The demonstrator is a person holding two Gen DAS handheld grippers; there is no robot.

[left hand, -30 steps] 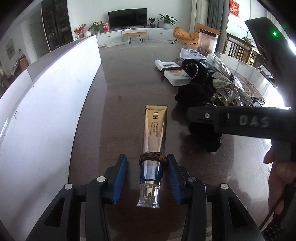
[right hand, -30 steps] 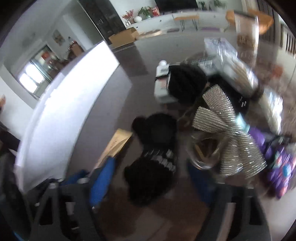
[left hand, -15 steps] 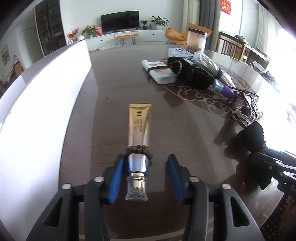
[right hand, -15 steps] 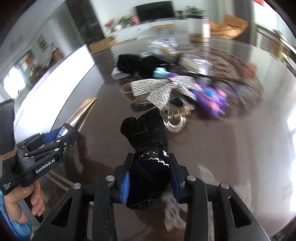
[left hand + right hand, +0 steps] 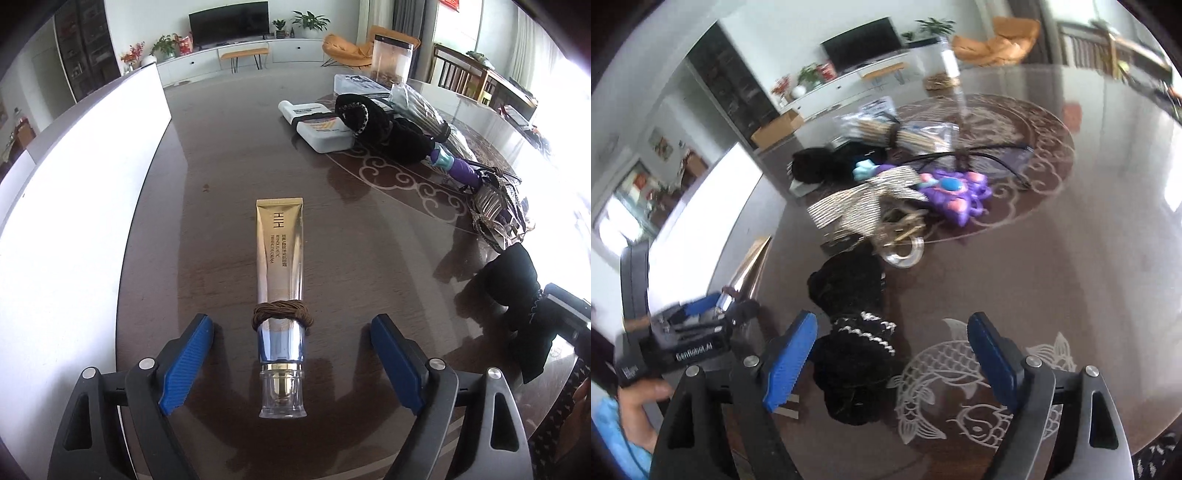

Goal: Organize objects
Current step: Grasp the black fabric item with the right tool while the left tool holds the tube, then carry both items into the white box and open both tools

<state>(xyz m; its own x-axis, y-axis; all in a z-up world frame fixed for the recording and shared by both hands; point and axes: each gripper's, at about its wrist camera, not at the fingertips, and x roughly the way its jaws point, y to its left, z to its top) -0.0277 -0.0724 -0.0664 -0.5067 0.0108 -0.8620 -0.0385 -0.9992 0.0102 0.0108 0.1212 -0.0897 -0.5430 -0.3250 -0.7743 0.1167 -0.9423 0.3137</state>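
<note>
A gold and silver cream tube [image 5: 280,277] with a brown hair tie around it lies flat on the dark table [image 5: 221,192]. My left gripper [image 5: 291,363] straddles its clear cap end, jaws opening, pads well clear of the tube. In the right wrist view a black fluffy bow [image 5: 849,339] with a white trim lies on the table between the jaws of my right gripper [image 5: 888,356]. Those jaws are opening too, and the pads stand apart from the bow. The left gripper [image 5: 701,317] shows at that view's left edge over the tube [image 5: 750,262].
A white panel [image 5: 74,206] borders the table's left side. Further back lies a pile: a silver striped bow [image 5: 864,206], a purple toy [image 5: 956,192], another black fluffy piece [image 5: 373,118], white boxes [image 5: 321,129], a clear canister [image 5: 391,59]. A hand [image 5: 635,402] holds the left tool.
Both grippers have opened off their objects: the tube and the black bow now lie free on the table. The right gripper swung the bow away from the pile to the table's near right.
</note>
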